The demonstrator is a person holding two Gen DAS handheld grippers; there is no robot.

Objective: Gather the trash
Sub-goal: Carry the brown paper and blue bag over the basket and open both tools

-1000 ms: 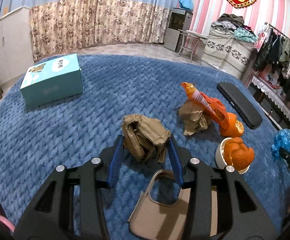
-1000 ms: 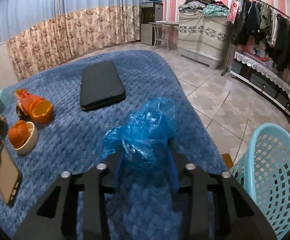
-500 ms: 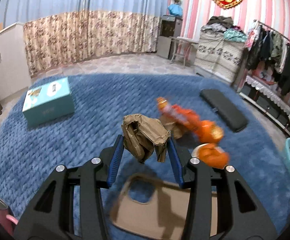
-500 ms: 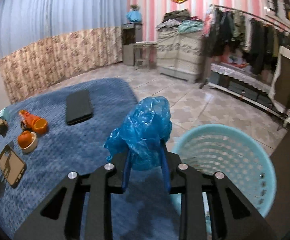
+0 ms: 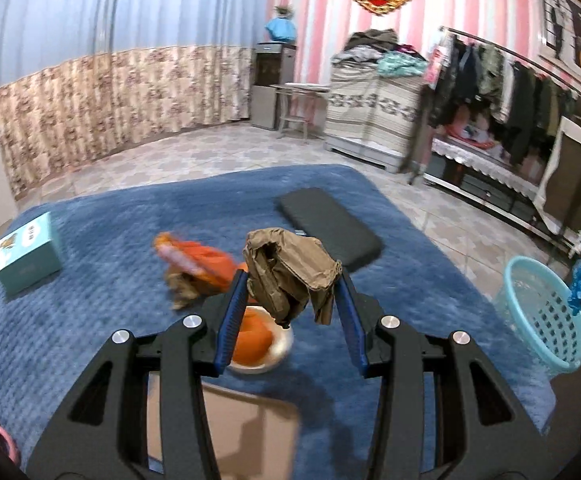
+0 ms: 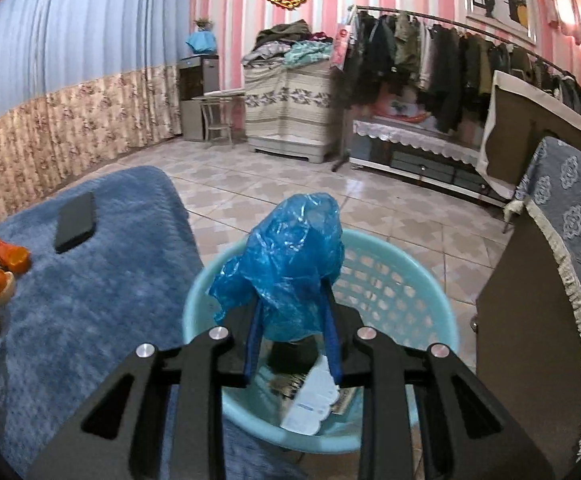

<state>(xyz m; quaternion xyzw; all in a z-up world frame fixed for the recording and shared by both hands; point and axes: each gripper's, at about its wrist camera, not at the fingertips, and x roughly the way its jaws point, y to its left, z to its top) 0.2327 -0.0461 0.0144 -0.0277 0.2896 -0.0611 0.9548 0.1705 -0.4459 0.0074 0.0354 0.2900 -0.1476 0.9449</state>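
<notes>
Two handheld grippers each carry trash. The left gripper (image 5: 290, 300) has its blue pads clamped on a crumpled brown paper wad (image 5: 290, 276), now lifted above the blue woven blanket (image 5: 90, 320), where earlier it sat lower. The right gripper (image 6: 292, 332) pinches a crinkled blue plastic bag (image 6: 286, 264); a second ago over blanket, it now hangs directly above the pale turquoise perforated plastic basket (image 6: 402, 280) holding white paper.
</notes>
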